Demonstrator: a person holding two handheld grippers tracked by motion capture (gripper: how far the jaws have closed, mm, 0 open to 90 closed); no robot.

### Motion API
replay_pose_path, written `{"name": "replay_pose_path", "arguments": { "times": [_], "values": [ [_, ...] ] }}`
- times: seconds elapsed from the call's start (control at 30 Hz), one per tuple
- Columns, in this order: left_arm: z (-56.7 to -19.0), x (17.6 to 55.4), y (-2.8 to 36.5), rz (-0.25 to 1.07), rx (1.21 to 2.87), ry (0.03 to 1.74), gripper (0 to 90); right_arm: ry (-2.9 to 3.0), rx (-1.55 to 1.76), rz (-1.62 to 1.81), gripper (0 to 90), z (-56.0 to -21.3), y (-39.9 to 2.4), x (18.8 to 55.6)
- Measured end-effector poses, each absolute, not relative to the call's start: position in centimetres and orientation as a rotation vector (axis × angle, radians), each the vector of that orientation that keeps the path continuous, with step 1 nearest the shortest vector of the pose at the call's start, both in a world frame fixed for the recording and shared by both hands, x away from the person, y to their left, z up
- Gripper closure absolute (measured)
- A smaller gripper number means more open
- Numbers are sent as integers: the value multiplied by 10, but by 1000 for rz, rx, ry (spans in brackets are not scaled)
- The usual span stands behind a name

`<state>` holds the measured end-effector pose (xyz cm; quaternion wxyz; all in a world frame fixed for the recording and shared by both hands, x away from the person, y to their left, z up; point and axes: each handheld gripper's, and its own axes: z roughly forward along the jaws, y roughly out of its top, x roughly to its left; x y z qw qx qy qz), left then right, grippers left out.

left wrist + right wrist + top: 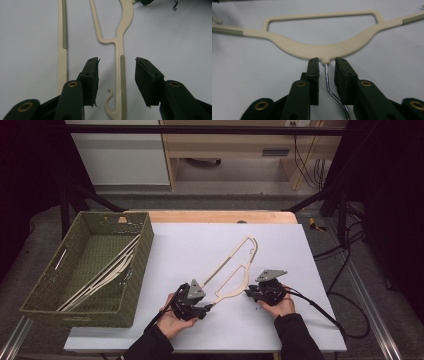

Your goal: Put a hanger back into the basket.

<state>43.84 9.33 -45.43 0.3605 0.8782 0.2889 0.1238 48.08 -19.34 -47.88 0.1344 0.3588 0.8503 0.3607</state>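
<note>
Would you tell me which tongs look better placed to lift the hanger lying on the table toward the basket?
Probably the left tongs: they straddle the hanger arm, open, on the side nearer the basket. The right tongs bracket only its thin metal hook.

Dark sleeves; black grippers (207,309), (248,293), brass screws, grey plates, cables.

A green woven basket (60,295) is sitting at the table's (280,240) left edge, holding a few cream hangers (102,275) lying slanted inside it.
</note>
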Motion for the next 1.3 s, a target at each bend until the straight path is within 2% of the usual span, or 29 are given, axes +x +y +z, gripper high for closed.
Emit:
{"name": "replay_pose_path", "arguments": {
  "times": [0.03,0.3,0.67,0.8,1.0,1.2,1.23,1.27,1.3],
  "values": [
    [-453,438,94,326,2252,745,505,2470,1015,1035,795,-479,-195,481],
    [-451,438,93,343,2236,728,456,2504,1014,1033,890,-478,-195,483],
    [-445,445,82,346,2245,680,415,2504,1047,1058,897,-472,-196,484],
    [-442,455,65,351,2247,663,382,2499,1041,1068,897,-458,-195,479],
    [-447,472,22,356,2345,568,358,2501,1015,1071,897,-449,-195,475],
    [-457,481,4,371,2422,526,397,2502,1015,1067,897,-438,-194,471],
    [-461,485,3,349,2437,541,481,2501,1013,1070,897,-436,-193,470],
    [-461,485,3,349,2437,541,519,2501,1013,1070,897,-436,-193,470],
    [-462,486,3,349,2451,548,519,2506,1003,1063,897,-435,-193,469]
  ]
}}
